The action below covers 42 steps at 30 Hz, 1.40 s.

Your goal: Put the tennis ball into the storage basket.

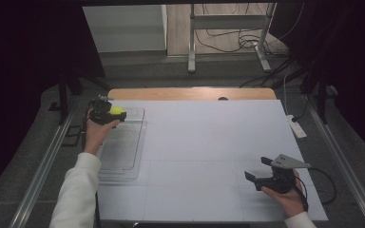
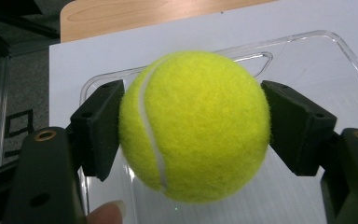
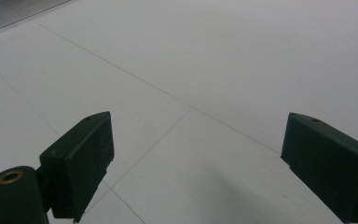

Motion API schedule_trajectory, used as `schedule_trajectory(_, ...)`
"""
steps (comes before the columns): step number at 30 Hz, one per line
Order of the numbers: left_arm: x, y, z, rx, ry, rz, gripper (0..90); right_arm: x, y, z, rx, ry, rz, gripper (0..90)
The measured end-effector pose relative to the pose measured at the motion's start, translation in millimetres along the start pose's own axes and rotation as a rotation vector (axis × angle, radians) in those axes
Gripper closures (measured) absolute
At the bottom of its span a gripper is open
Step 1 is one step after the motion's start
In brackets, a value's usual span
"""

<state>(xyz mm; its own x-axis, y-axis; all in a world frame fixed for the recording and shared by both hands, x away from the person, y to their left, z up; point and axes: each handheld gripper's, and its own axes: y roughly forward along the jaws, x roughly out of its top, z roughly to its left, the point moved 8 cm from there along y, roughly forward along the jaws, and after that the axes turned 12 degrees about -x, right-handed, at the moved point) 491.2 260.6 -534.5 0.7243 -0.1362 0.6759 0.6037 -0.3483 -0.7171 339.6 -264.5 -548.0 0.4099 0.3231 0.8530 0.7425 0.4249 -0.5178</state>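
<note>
1. Across the white worktop, most of the surface lies bare, with a strip of pale wood showing at its far edge.
2. Along the worktop's left side lies a clear plastic tray, shallow, rigid-looking and glossy; it would probably slide if nudged.
3. At the near right, the right gripper hangs just above the bare worktop with its fingers spread wide and nothing between them.
4. Over the tray's far end, the left gripper has its fingers closed on a tennis ball, one pad on each side at the ball's widest part.
5. That ball looks light, and its felt should give the pads good friction. It is springy, so a firm squeeze across the middle suits it; a hold off the middle could squirt it out. It is round and bouncy, so a drop would send it rolling, though the tray's rim may stop it.
</note>
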Motion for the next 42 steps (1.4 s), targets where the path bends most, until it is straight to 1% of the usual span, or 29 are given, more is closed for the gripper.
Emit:
schedule_trajectory(7,-3.0,2.4,1.7,0.003,-0.002,0.011,26.8,-0.1,0.0,0.0,-0.001,0.000,0.001,9.3)
schedule_trajectory(13,-6.8,4.8,3.3,0.009,0.001,0.034,26.8,-0.2,0.2,-0.3,-0.003,-0.003,0.002,9.4)
schedule_trajectory(17,-7.3,4.1,2.7,0.008,0.006,0.038,26.8,0.0,0.0,0.2,0.000,-0.001,0.001,9.3)
schedule_trajectory(21,-8.5,6.2,3.1,0.002,0.002,0.049,26.8,-0.1,0.1,-0.7,-0.003,-0.003,0.000,9.3)
schedule_trajectory(26,-10.7,10.3,2.8,-0.003,-0.001,0.067,26.8,-0.6,0.5,-1.1,0.000,0.001,0.002,9.3)
schedule_trajectory(29,-12.6,12.7,1.5,-0.006,0.004,0.089,26.8,-0.5,0.4,-1.0,-0.002,-0.001,0.002,9.3)
schedule_trajectory(31,-12.6,13.2,1.4,-0.004,0.007,0.090,26.8,-0.6,0.4,-0.9,-0.002,-0.002,0.003,9.3)
schedule_trajectory(33,-12.9,14.4,0.3,-0.008,0.002,0.093,26.8,-0.6,0.4,-0.9,-0.002,-0.002,0.003,9.4)
schedule_trajectory(35,-13.9,16.0,1.1,-0.005,0.004,0.104,26.8,-0.7,0.5,-0.9,-0.001,-0.002,0.003,9.4)
schedule_trajectory(38,-16.5,19.3,2.7,0.000,-0.003,0.123,26.7,-0.7,0.5,-1.0,-0.002,-0.001,0.003,9.3)
schedule_trajectory(42,-18.0,21.3,4.0,0.006,-0.004,0.135,26.6,-0.9,0.8,-1.1,0.000,0.001,0.004,9.3)
